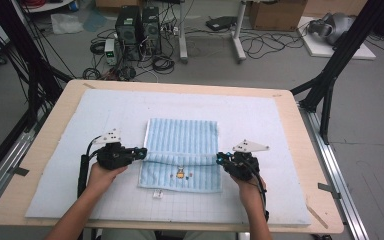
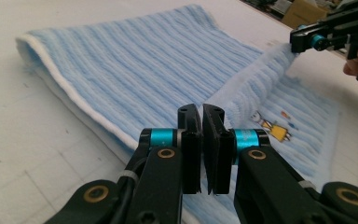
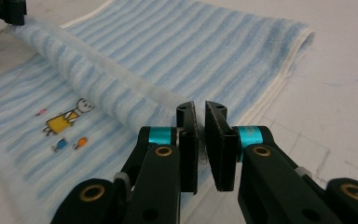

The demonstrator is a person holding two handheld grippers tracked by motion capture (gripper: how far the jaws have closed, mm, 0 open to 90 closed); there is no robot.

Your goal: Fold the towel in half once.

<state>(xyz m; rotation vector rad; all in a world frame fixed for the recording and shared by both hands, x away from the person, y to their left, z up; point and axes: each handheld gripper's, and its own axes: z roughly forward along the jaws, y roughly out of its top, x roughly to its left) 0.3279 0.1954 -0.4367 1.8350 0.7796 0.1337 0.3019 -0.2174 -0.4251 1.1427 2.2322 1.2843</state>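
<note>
A light blue striped towel [image 1: 182,135] lies on the white mat, its far part doubled over toward me. A small cartoon print [image 1: 180,174] shows on the lower layer. My left gripper [image 1: 141,152] is shut on the left end of the folded-over edge, and my right gripper [image 1: 219,159] is shut on its right end. In the left gripper view the jaws of the left gripper [image 2: 202,116] pinch the towel [image 2: 135,65] edge, with the right gripper [image 2: 307,39] holding the far end. In the right gripper view, towel [image 3: 191,42] fabric sits between the jaws of the right gripper [image 3: 201,114].
The white grid mat [image 1: 260,125] covers most of the wooden table [image 1: 45,145]. A small white tag [image 1: 157,194] lies on the mat near the towel's front edge. Black frame posts stand at both sides; computers and cables sit on the floor beyond.
</note>
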